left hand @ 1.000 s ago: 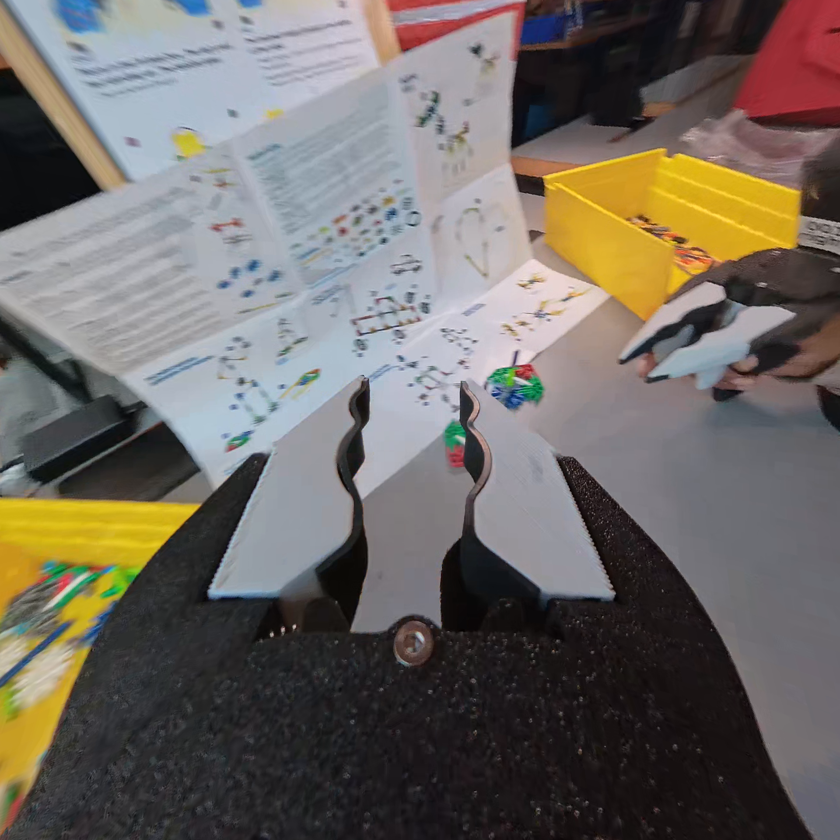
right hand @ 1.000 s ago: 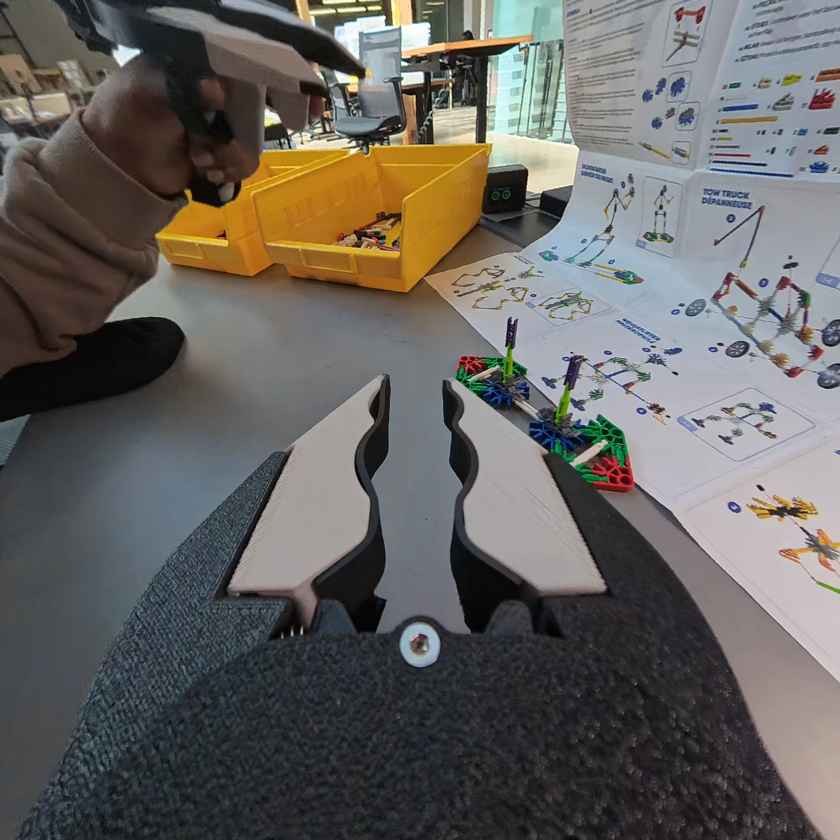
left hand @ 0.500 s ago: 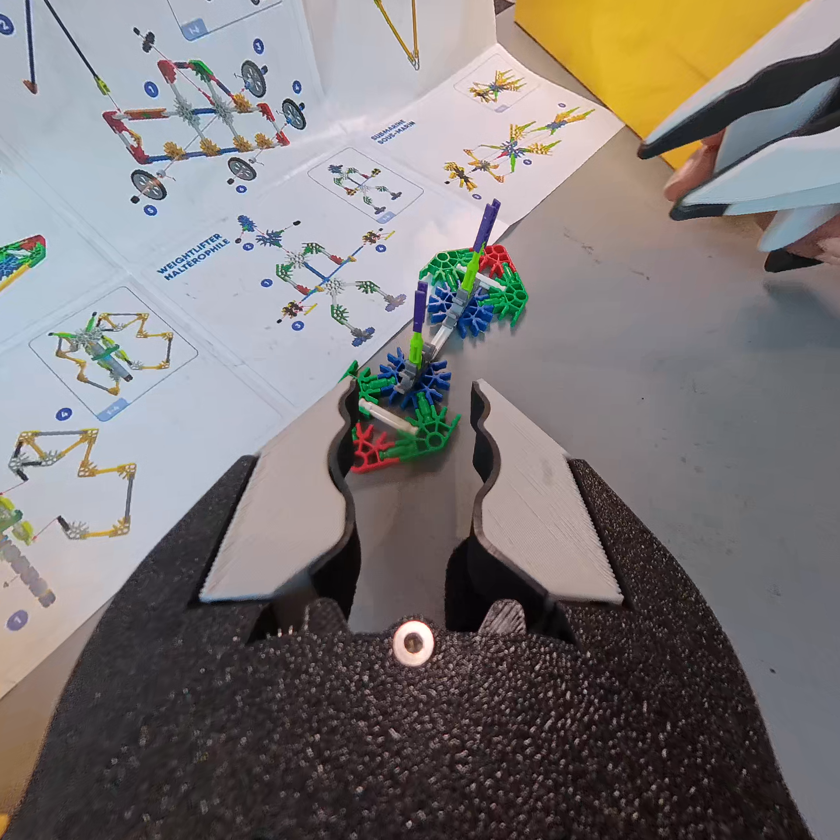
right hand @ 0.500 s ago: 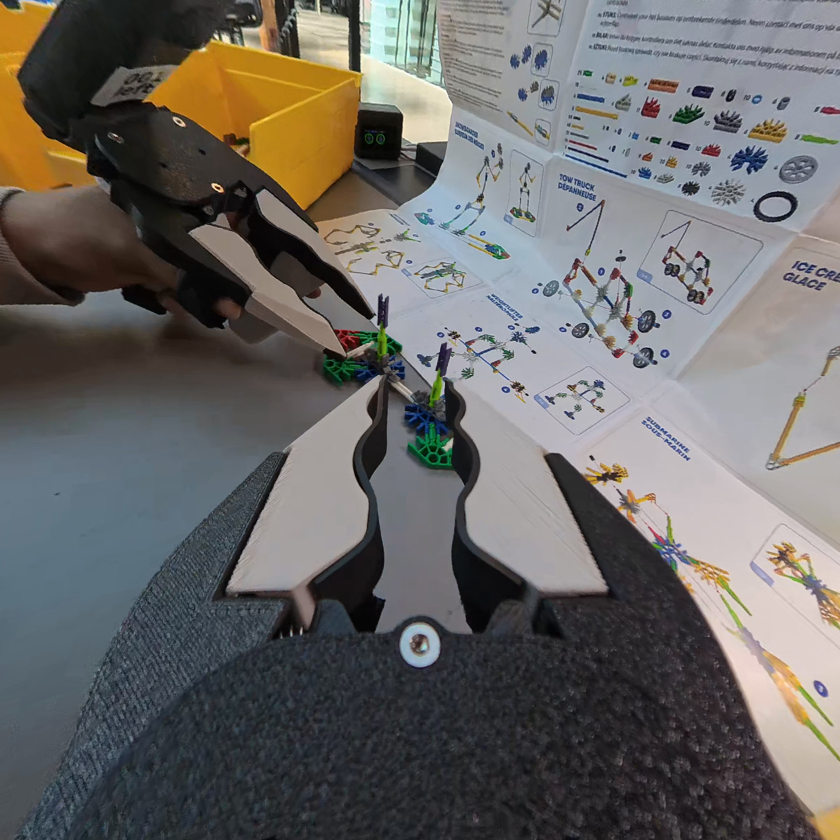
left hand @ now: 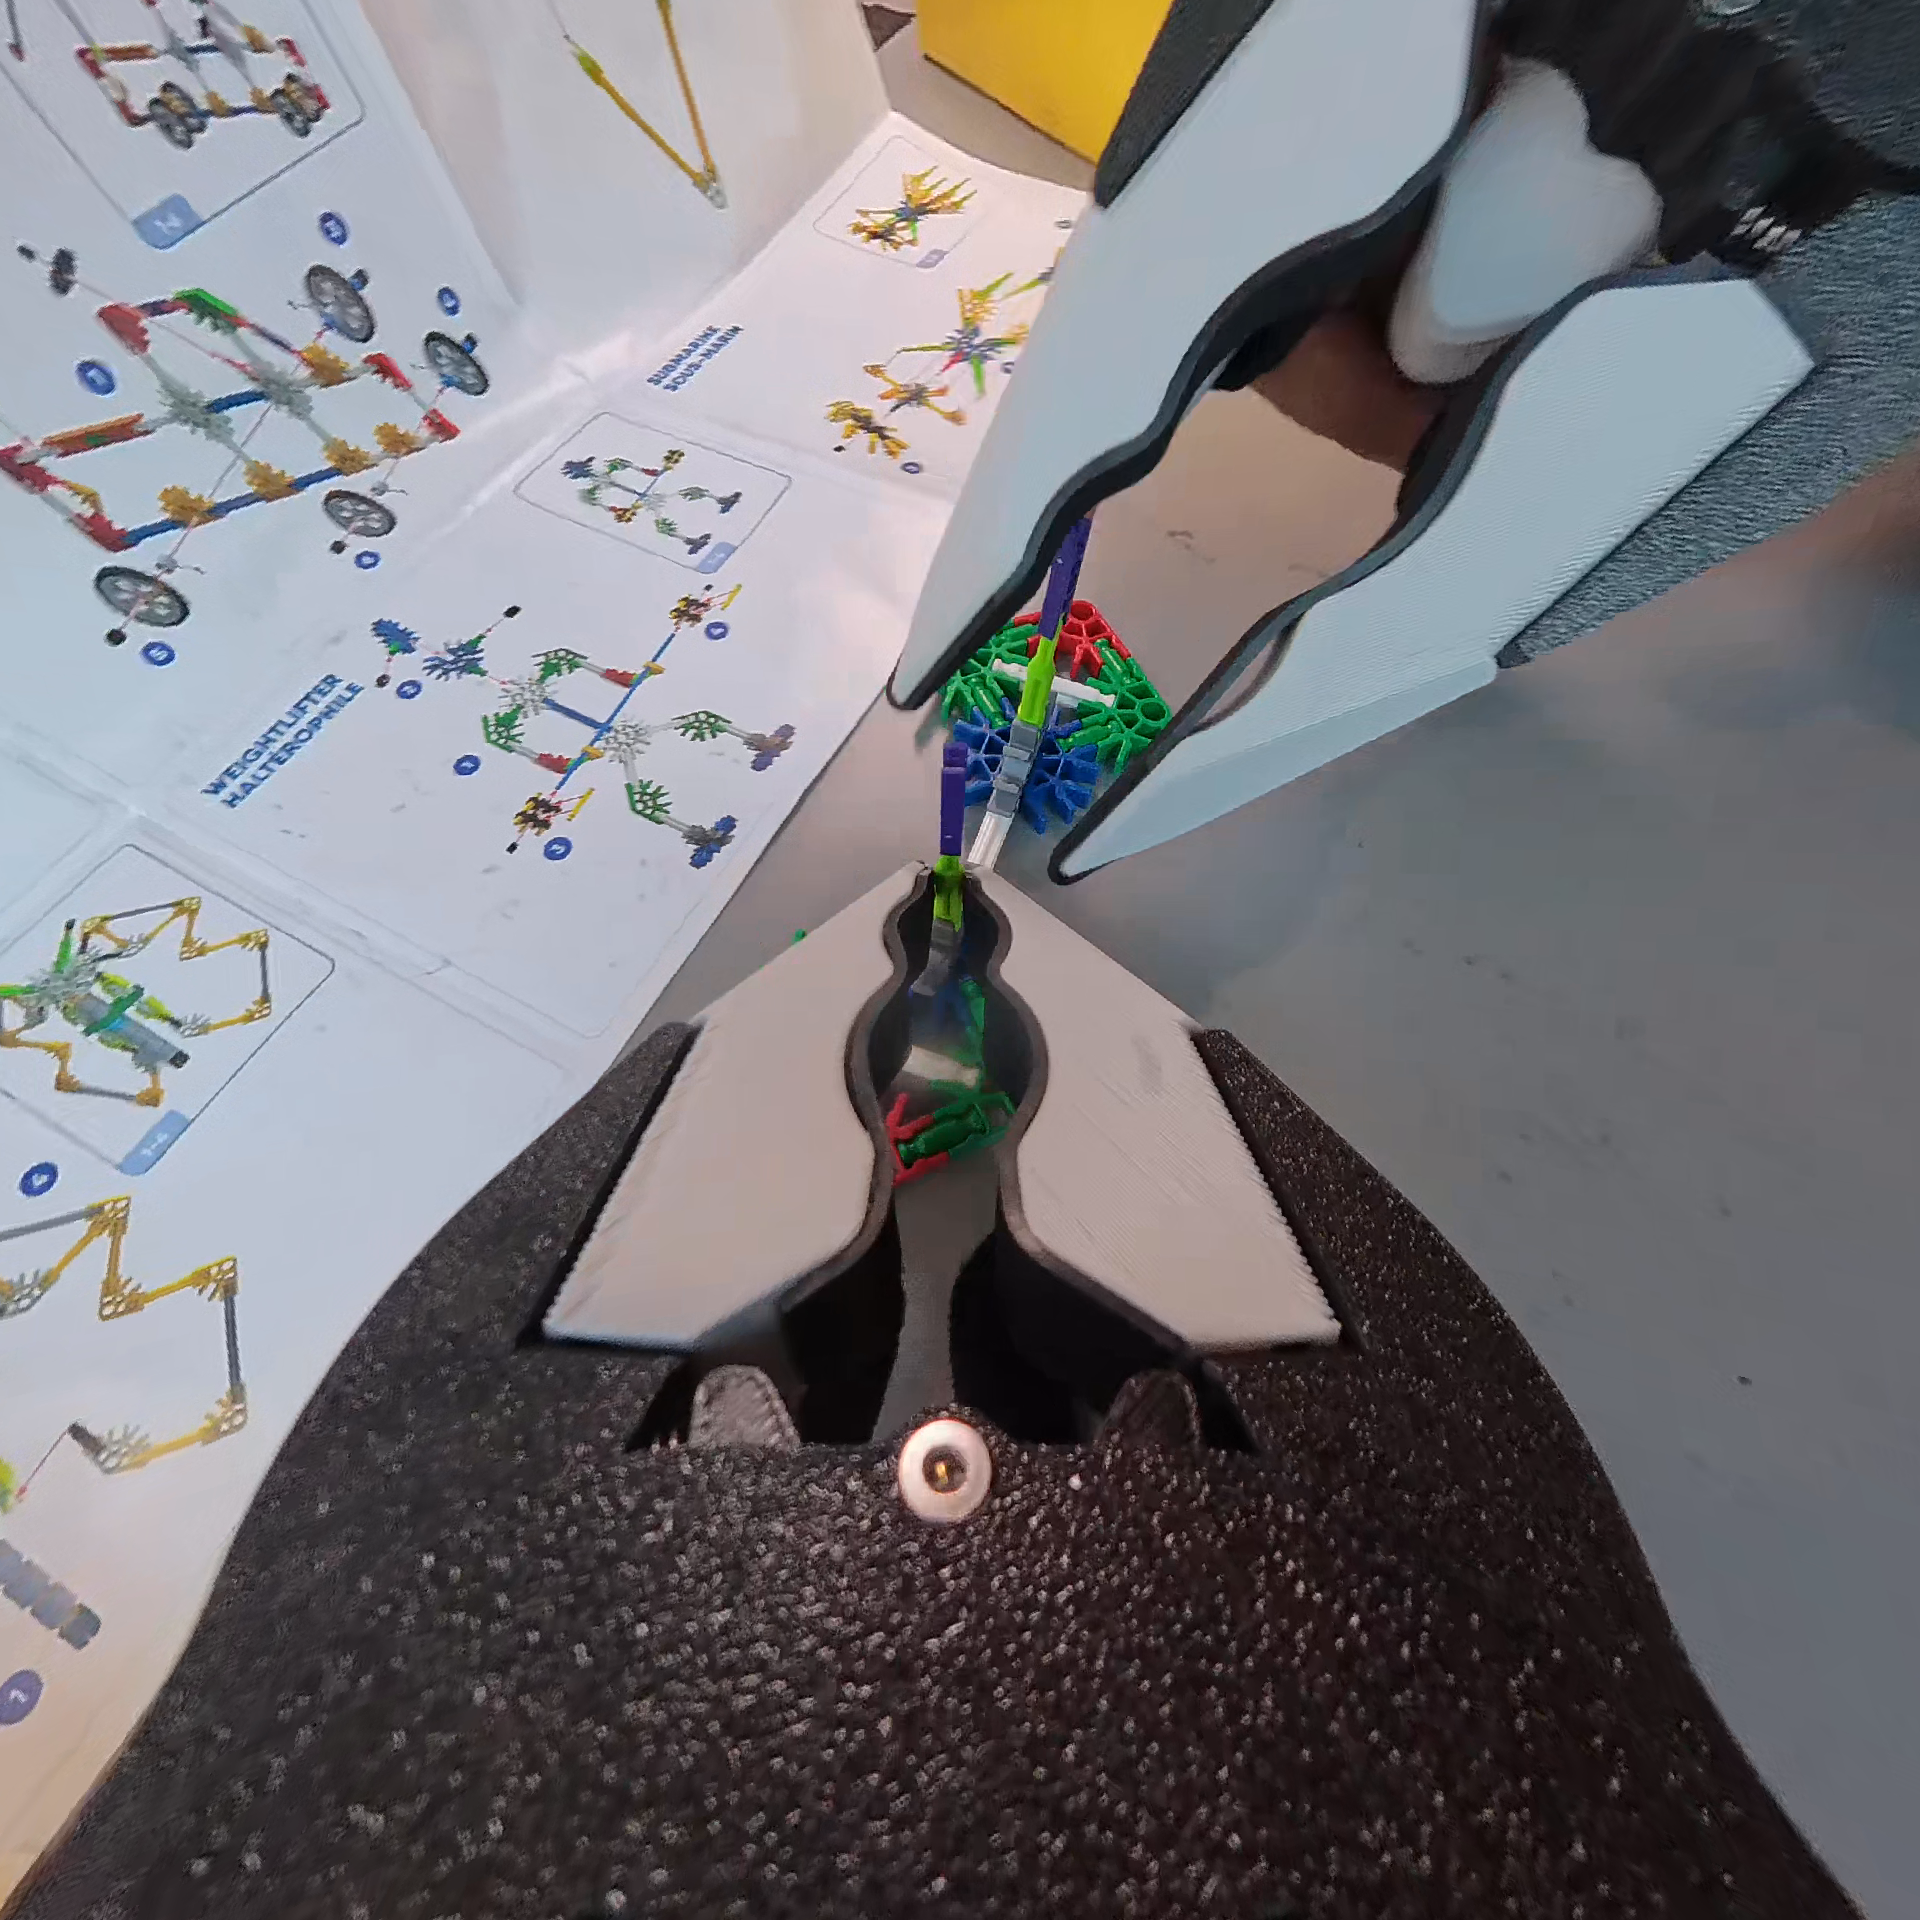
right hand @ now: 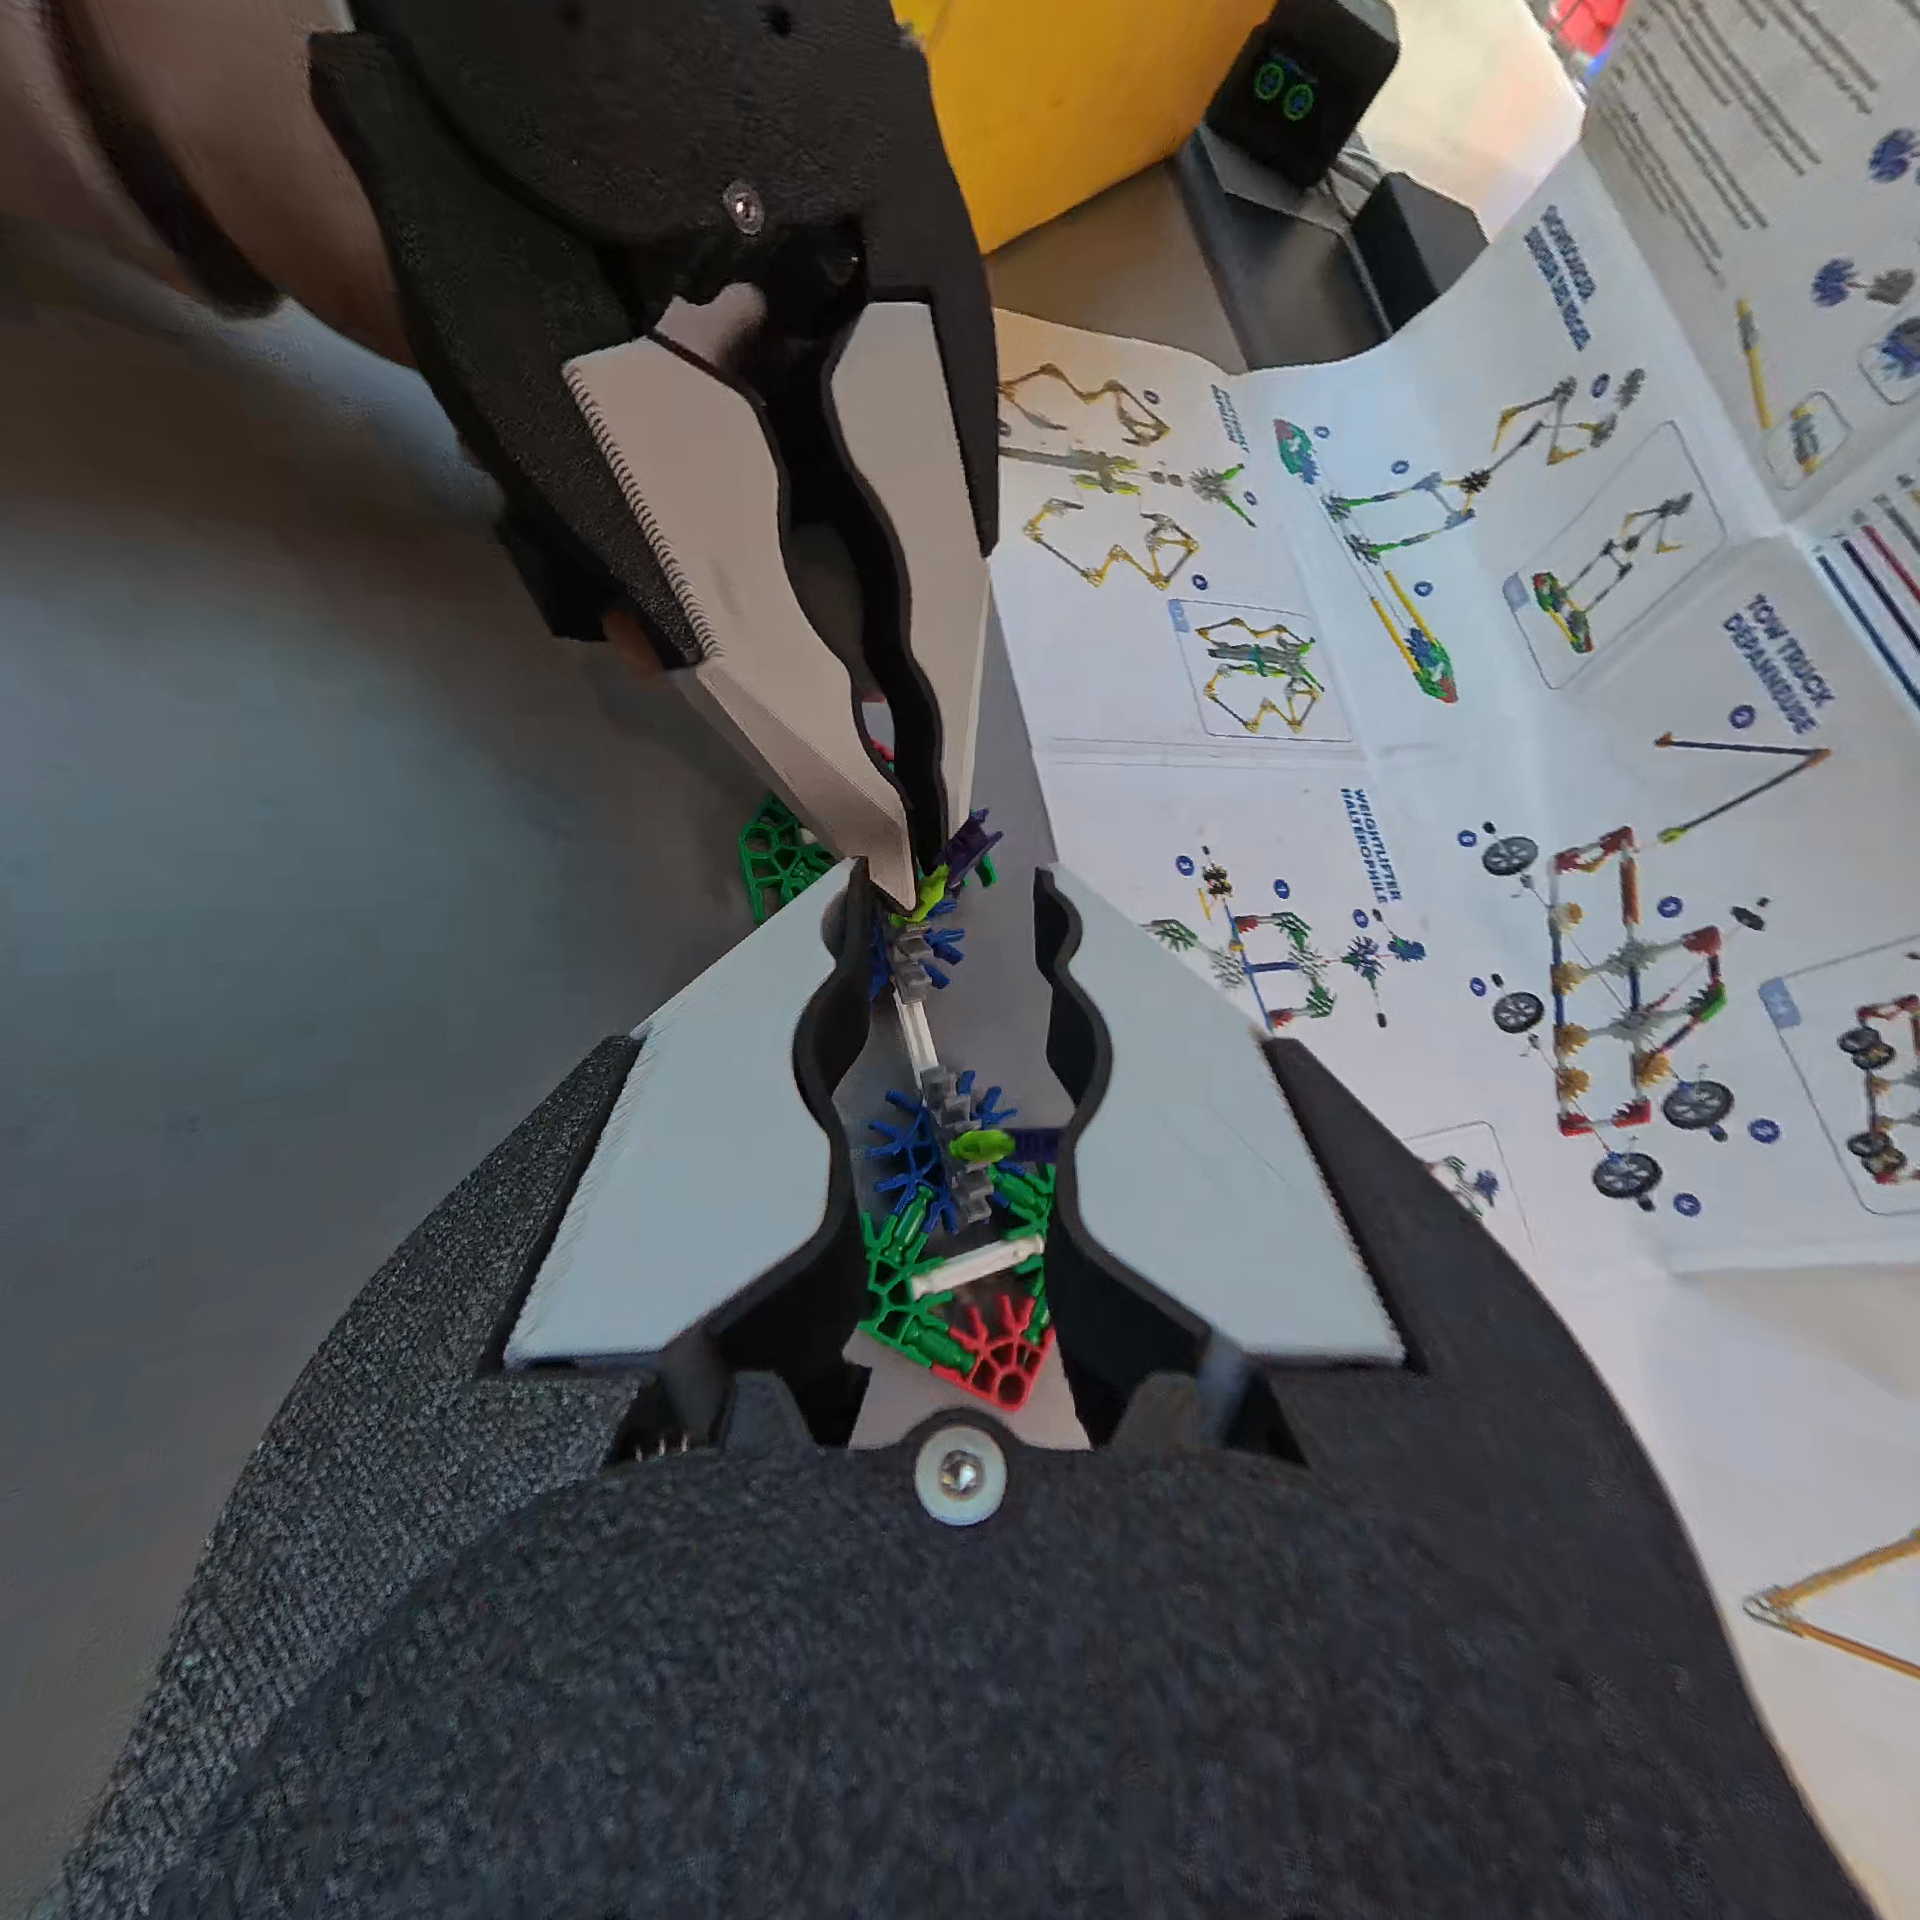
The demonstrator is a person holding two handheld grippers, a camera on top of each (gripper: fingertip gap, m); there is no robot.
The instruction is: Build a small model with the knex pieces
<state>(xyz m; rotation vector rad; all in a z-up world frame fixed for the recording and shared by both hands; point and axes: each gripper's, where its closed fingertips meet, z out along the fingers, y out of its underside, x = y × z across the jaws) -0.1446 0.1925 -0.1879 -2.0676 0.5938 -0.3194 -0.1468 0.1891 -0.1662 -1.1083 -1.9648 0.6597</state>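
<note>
The left gripper (left hand: 948,883) is pinched on the lime-and-purple upright peg (left hand: 948,821) of the small colourful plastic rod-and-connector model (right hand: 940,1195). The right gripper (right hand: 951,904), wide apart, straddles its other end on the grey table (left hand: 1507,1039). The model looks light, stiff and snap-fitted; grip the pegs.

Instruction sheet (left hand: 312,727), white, folded, partly flat on the table and partly upright; printed matter not transcribed here.
Blue two-line captions (left hand: 275,743), set slantwise beside the coloured model drawings; a second one (left hand: 681,358) nearer the fold; sharp enough to read.
Blue round number markers (left hand: 96,377), scattered beside the drawings; small blue tabs (left hand: 166,220) at corners of the framed pictures.
Right wrist view, same sheet (right hand: 1455,727): further blue captions (right hand: 1371,847) beside drawings; block of fine black print (right hand: 1714,104) at the upper right, too small and blurred to read.
Small black box (right hand: 1299,78) behind the sheet; two glowing green round signs on its face, not legible.
</note>
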